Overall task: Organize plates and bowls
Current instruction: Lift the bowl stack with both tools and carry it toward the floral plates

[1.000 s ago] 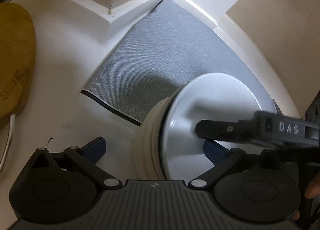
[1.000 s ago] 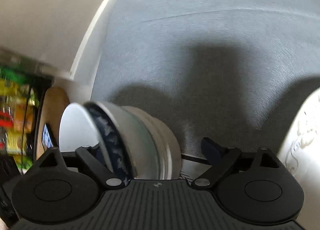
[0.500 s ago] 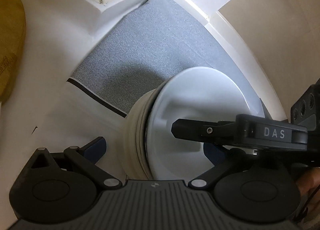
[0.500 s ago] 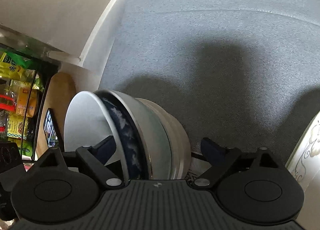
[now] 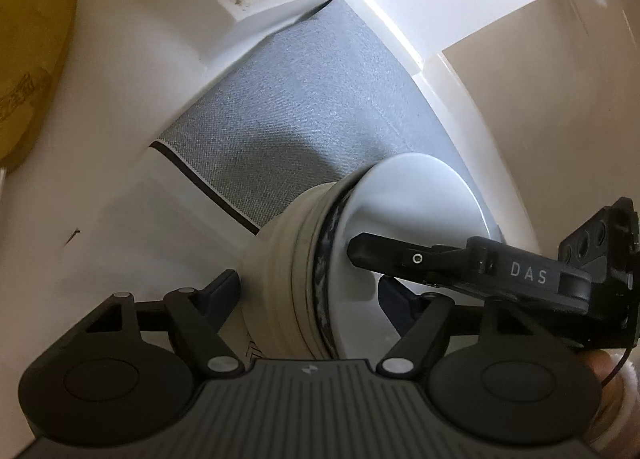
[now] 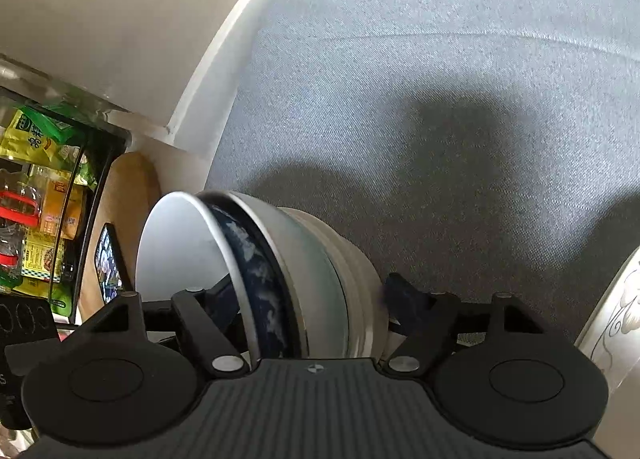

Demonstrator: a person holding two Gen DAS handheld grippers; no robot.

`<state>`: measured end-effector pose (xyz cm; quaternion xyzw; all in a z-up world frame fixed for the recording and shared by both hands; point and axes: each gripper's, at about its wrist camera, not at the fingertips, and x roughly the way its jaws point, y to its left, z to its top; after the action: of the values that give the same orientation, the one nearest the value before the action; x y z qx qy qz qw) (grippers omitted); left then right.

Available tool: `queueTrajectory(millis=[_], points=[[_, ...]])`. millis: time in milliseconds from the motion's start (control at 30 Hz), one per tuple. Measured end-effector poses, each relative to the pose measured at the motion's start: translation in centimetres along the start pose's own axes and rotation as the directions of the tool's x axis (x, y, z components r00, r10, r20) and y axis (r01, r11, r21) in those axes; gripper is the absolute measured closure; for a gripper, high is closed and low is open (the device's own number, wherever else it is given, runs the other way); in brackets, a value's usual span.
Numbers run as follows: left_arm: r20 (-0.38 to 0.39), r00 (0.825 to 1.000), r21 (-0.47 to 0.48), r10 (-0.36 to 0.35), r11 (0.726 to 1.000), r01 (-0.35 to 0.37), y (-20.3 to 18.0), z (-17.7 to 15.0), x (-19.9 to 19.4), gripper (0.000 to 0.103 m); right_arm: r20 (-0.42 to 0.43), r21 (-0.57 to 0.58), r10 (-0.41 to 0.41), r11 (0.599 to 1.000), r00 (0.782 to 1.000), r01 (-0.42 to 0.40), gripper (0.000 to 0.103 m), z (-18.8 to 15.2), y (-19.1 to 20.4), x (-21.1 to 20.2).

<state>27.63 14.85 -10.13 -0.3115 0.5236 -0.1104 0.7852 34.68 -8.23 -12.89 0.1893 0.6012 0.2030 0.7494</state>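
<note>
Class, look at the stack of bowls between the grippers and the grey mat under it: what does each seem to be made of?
Stack of bowls: probably glazed ceramic; smooth, glossy white surfaces with soft reflections, and one bowl carries a dark blue band with white patterning. Melamine cannot be ruled out by look alone.
Grey mat: seemingly woven fabric; a fine diagonal weave, matt, with a crease line across it.

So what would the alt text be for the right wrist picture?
A stack of nested bowls, tipped on its side, sits between the right tongs, whose jaws have just been closing around it. Behind lies a grey mat; snack packets show at left.
</note>
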Motion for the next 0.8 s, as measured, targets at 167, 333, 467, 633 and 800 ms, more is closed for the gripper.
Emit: queueTrajectory(millis=[167,333,467,633,800], points=[[-0.009,0.999,-0.035,-0.037,0.999,0.037,0.5,-0.2,-0.1,0.023,0.010,-0.031,-0.027,0.999,1.000,0.027,0.025,-0.2,0.6,-0.5],[-0.012,0.999,-0.028,-0.034,0.999,0.034,0.7,0.0,0.1,0.022,0.009,-0.024,-0.016,1.000,1.000,0.016,0.024,-0.1,0.0,-0.5],[-0.029,0.999,0.027,-0.013,1.000,0.014,0.0,0.5,0.8,0.013,0.003,-0.027,-0.002,1.000,1.000,0.002,0.017,-0.2,-0.1,-0.1],[-0.017,1.000,0.012,-0.021,1.000,0.021,0.0,0.3,0.7,0.012,-0.001,-0.030,-0.032,0.999,0.999,0.032,0.018,-0.1,0.7,0.1],[-0.015,0.999,-0.010,-0.041,0.999,0.041,0.2,0.2,0.6,0.012,0.008,-0.057,-0.057,0.997,0.998,0.058,0.020,-0.1,1.6,-0.3]])
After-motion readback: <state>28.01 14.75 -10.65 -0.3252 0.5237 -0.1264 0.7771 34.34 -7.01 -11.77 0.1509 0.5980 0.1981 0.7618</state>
